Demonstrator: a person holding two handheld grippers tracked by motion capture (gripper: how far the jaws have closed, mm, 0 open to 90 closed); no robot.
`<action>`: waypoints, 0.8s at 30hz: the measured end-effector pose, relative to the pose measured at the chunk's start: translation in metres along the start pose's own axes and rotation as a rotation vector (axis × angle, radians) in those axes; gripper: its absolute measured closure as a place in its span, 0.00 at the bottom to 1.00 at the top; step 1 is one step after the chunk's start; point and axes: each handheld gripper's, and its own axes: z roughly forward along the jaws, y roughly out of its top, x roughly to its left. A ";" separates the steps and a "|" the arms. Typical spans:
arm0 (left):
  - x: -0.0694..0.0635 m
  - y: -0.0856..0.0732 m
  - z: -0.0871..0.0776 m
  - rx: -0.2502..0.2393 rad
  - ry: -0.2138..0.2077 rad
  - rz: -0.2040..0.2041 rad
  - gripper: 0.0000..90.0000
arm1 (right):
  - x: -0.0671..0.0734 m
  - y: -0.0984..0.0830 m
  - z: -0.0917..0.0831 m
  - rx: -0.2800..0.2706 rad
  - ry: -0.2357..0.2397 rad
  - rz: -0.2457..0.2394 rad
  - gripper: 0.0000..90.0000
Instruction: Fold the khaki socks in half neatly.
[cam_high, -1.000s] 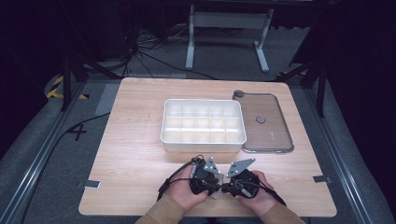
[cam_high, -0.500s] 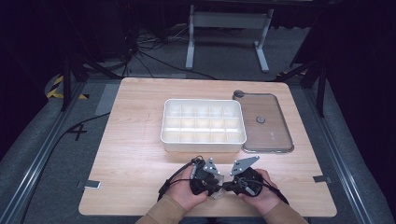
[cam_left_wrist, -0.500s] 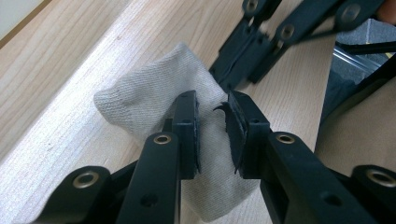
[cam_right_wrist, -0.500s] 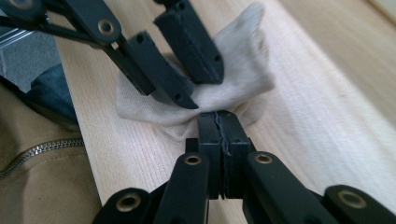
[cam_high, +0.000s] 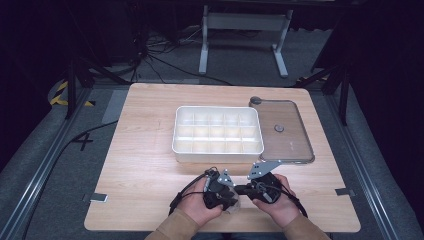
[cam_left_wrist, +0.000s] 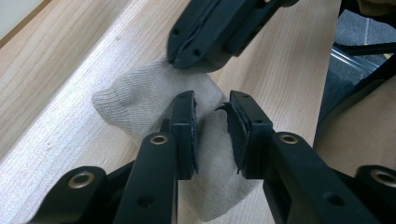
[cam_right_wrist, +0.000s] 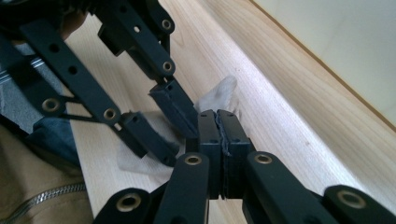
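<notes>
One sock (cam_left_wrist: 140, 100) on the table (cam_high: 150, 165); left gripper (cam_left_wrist: 212, 123) open over it and just widening, right gripper (cam_right_wrist: 218, 126) clenched on the fabric.

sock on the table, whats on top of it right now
In the left gripper view the beige sock lies flat on the wooden table. The left gripper stands open over its middle; the right gripper, jaws together, presses its far edge. What the jaws cover is hidden.

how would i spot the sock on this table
Start at the white compartment tray mid-table, then come down to the near edge where both hands meet. The sock lies flat there between the grippers: the only soft, beige knitted thing.
</notes>
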 end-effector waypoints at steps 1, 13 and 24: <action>0.000 0.001 -0.002 0.016 0.002 0.006 0.80 | -0.001 0.000 0.001 0.001 -0.001 0.001 0.99; -0.010 -0.004 -0.021 0.012 -0.022 -0.003 0.82 | -0.003 -0.003 0.009 0.036 0.002 0.003 0.99; -0.014 -0.010 -0.008 0.038 -0.027 -0.010 0.87 | -0.003 -0.006 0.008 0.045 0.001 0.007 0.99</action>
